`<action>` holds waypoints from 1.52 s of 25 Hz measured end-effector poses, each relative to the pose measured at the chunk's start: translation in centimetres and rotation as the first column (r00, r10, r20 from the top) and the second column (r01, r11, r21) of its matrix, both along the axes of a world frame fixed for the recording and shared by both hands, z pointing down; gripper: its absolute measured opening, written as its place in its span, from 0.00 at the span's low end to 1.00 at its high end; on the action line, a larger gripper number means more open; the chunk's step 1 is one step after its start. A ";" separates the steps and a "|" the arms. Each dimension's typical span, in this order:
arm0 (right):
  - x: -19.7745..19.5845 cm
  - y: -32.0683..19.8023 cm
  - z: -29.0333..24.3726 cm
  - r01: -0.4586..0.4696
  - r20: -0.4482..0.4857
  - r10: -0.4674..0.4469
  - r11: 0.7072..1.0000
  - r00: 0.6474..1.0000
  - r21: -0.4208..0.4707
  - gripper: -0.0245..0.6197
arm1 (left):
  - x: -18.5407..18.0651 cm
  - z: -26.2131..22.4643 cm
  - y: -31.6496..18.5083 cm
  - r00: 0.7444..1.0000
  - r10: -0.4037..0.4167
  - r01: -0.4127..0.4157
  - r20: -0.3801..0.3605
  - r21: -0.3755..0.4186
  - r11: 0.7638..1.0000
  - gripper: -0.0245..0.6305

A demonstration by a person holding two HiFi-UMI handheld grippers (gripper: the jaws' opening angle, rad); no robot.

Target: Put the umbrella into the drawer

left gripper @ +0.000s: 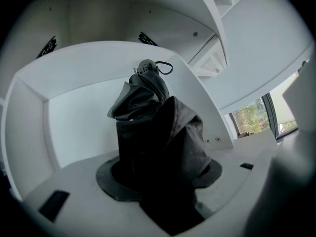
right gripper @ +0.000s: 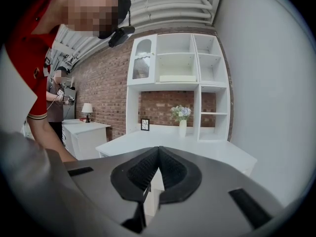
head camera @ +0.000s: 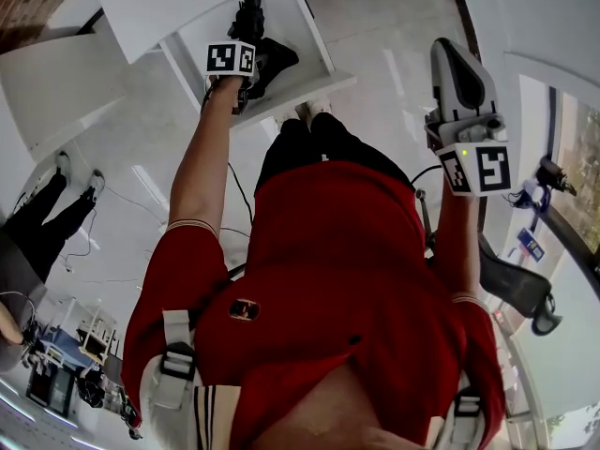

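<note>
the folded black umbrella (left gripper: 158, 132) sat inside the open white drawer (left gripper: 74, 127), its long axis running straight away from the left gripper (left gripper: 159, 179) and slanting down into the box, with the strap-looped end (left gripper: 165, 68) farthest off, towards the drawer's back wall. the left gripper's fingers (left gripper: 111, 186) stood wide but clamped on the near, bunched end of the fabric, which filled the gap between them. well apart to the side, the right gripper (right gripper: 157, 172) pointed at a white counter (right gripper: 207, 149) with its fingers (right gripper: 138, 174) pressed together and nothing between them.
</note>
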State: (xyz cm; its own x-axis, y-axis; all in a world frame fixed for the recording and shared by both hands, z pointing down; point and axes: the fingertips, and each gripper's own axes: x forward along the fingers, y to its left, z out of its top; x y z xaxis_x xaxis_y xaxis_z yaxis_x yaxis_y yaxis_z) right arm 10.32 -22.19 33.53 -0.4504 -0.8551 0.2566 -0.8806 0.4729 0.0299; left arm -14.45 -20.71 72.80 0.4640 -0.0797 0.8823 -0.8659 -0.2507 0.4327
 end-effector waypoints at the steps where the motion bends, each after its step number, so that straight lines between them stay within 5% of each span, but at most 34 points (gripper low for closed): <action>1: 0.0 0.0 0.0 -0.001 0.000 0.001 1.000 1.000 0.000 0.03 | 0.0 0.1 0.1 1.000 -0.007 0.007 0.008 -0.009 1.000 0.41; 13: -0.8 0.5 -0.2 0.009 -0.006 -0.009 1.000 1.000 0.003 0.03 | 0.7 1.1 0.3 0.992 -0.129 0.130 0.016 -0.074 0.989 0.43; 20: -0.7 0.8 0.2 0.012 -0.001 -0.012 1.000 1.000 -0.004 0.03 | 0.9 0.9 0.7 0.995 -0.095 0.095 0.009 -0.073 0.993 0.47; 30: -2.7 0.9 0.3 0.070 0.060 -0.070 0.997 0.996 0.012 0.03 | -0.6 -3.8 -0.6 0.996 -0.041 0.034 0.078 0.091 0.995 0.48; 38: -4.6 1.7 -0.7 0.127 0.101 -0.131 0.991 0.986 0.042 0.03 | -0.6 -11.6 -0.6 0.996 -0.042 0.017 0.080 0.287 0.958 0.48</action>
State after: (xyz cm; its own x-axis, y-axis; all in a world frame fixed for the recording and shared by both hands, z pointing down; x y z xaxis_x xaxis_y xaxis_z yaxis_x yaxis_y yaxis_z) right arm 5.74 -20.45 32.82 -0.5802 -0.7958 0.1733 -0.8115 0.5831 -0.0393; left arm -15.08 -21.32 61.16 0.3830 -0.3462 0.8564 -0.9049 -0.3272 0.2723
